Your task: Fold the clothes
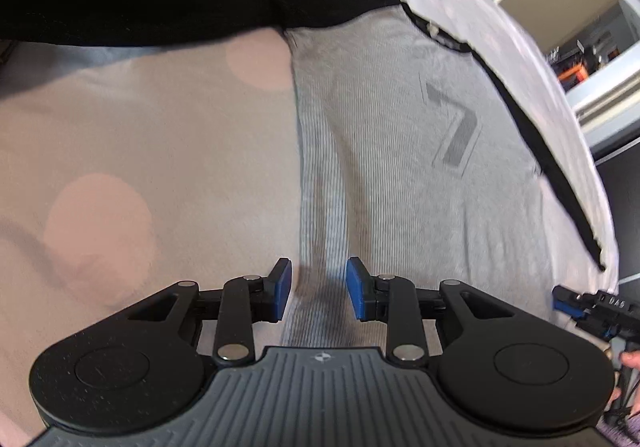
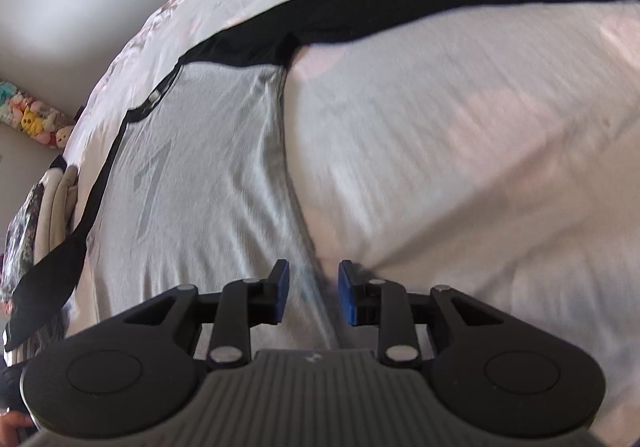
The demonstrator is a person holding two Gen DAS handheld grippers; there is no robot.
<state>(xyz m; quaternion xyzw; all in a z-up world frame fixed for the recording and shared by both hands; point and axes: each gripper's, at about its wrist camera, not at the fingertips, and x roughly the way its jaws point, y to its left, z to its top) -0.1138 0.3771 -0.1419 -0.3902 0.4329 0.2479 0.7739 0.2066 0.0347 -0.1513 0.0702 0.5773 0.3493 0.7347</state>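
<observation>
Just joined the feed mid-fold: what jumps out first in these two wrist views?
A grey shirt with long black sleeves lies spread flat on a pale bedspread with pink dots, a dark diagonal logo on its chest. Each gripper hovers over one side edge of the shirt, left gripper and right gripper, blue pads parted and nothing clamped.

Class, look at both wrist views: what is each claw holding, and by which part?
Nothing. The left claw and right claw stand open over the grey shirt, pads clear of the cloth.

A bedroom: polka-dot bedsheet [image 1: 140, 135], plush toys [image 2: 36, 123] beside it.
</observation>
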